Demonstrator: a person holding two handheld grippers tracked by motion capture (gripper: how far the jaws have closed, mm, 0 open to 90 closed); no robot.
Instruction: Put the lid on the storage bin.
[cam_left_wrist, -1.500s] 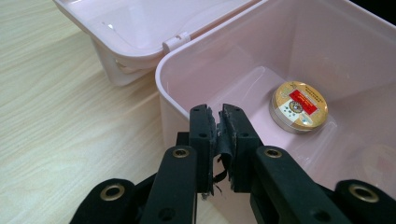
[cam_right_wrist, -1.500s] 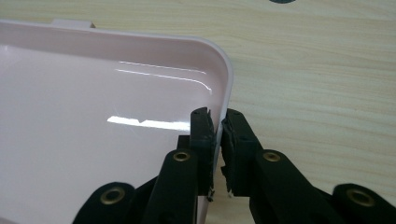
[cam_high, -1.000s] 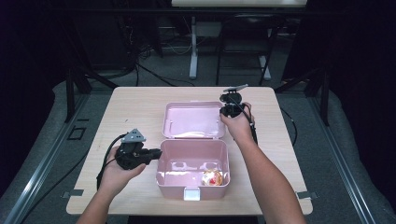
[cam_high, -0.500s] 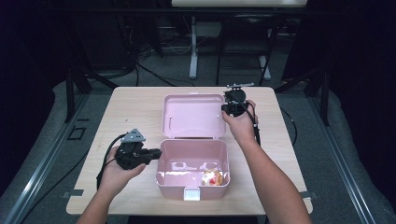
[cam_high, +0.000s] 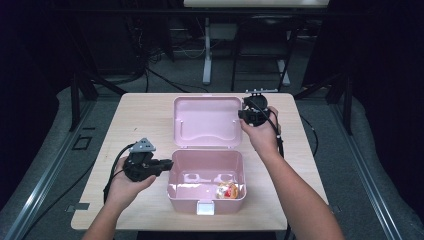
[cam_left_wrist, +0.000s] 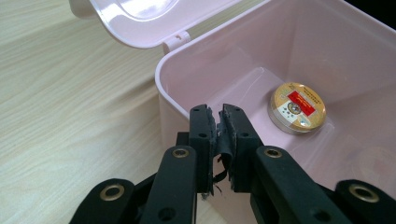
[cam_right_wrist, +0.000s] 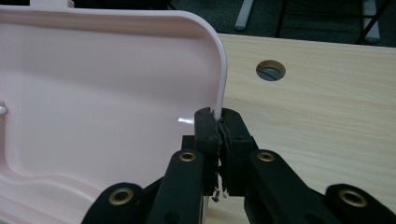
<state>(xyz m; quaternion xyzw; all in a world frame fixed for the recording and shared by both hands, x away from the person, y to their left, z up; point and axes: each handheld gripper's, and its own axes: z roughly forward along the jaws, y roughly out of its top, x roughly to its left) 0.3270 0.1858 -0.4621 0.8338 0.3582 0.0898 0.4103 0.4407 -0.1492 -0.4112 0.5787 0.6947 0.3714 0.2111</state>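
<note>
My right gripper (cam_right_wrist: 219, 122) is pinched on the lid (cam_right_wrist: 93, 102) edge. My left gripper (cam_left_wrist: 218, 122) is closed, empty, at the box (cam_left_wrist: 327, 56) wall; tin (cam_left_wrist: 298, 107) inside.

1. It looked like a lab or recording studio: black curtains (cam_high: 45, 75) enclosed a single pale wooden bench (cam_high: 135, 117).
2. Loose cables (cam_high: 165, 80) crossed the grey carpeted floor (cam_high: 330, 150) beyond the bench's far edge, among metal stand legs (cam_high: 207, 55).
</note>
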